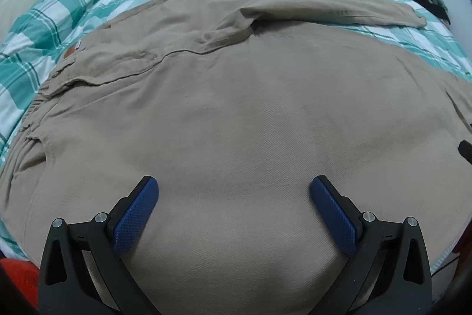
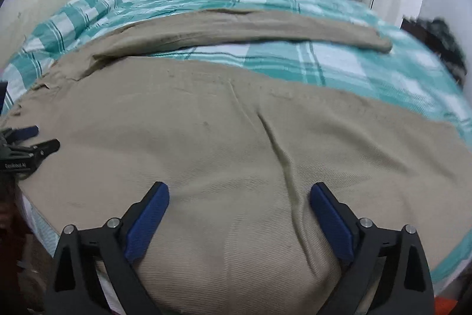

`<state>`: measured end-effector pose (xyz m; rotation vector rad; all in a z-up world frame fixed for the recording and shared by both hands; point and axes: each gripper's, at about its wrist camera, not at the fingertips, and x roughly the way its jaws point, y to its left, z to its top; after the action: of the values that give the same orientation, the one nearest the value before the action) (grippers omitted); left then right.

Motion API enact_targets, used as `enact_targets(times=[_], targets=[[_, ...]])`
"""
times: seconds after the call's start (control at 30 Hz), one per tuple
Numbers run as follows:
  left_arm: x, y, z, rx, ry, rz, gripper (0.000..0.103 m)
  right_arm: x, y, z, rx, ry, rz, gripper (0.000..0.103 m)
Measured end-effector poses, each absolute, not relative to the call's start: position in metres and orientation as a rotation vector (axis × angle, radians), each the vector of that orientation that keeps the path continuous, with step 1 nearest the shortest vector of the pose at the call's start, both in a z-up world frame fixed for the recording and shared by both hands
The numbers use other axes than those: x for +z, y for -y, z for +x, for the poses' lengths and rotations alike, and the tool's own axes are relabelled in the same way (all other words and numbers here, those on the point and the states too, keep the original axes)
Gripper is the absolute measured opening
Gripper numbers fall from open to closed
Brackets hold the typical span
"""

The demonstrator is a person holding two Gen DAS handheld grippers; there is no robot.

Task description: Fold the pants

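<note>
My left gripper [image 1: 234, 185] hangs wide open over the pants [image 1: 236, 114], pads clear of the cloth. A brown patch [image 1: 70, 51] sits at the waistband, its writing too small to read; only this view shows it. My right gripper [image 2: 239, 191] is spread wide too, nothing held. Its view catches faint lettering on the left tool. Checked bedding [image 2: 368, 70] lies bare between the legs.
</note>
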<state>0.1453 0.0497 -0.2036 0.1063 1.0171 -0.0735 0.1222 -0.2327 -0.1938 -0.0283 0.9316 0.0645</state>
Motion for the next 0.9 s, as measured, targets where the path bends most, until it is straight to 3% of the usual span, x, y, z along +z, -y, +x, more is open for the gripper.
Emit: enact_targets(times=[0.9], targets=[[-0.2050, -0.0469, 0.1442, -0.058, -0.999, 0.118, 0.102, -0.1994, 0.2411, 0.1243, 0.078, -0.917, -0.042, 0.102]])
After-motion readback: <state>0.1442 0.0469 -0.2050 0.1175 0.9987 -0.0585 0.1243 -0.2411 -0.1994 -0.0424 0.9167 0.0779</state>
